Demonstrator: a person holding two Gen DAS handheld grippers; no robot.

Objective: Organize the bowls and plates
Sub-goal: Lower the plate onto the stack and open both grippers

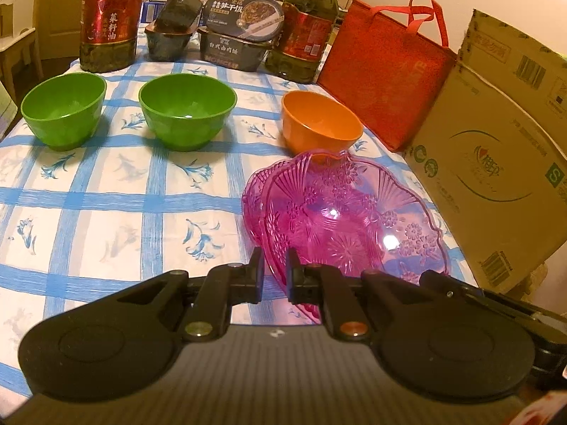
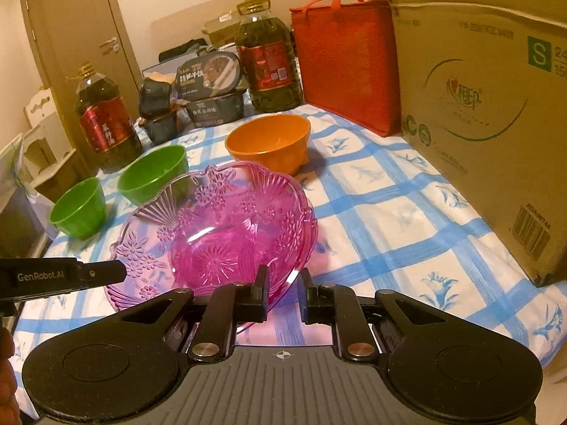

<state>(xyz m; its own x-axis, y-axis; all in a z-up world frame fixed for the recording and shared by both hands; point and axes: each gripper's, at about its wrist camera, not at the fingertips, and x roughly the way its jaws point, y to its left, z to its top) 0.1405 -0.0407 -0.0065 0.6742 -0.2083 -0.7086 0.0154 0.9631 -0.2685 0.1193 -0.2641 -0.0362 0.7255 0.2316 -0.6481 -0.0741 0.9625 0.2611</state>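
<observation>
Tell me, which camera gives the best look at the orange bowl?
The right wrist view: the orange bowl shows whole there, rim, inside and side, standing behind the pink plates. In the left wrist view, the orange bowl has its near bottom edge hidden behind those plates' rim.

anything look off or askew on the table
Yes: the pink plates sit tilted, their near rims gripped by the left gripper and right gripper. At the back, a small dark tub leans askew on another tub. The green bowls and orange bowl stand upright; nothing looks spilled.
</observation>
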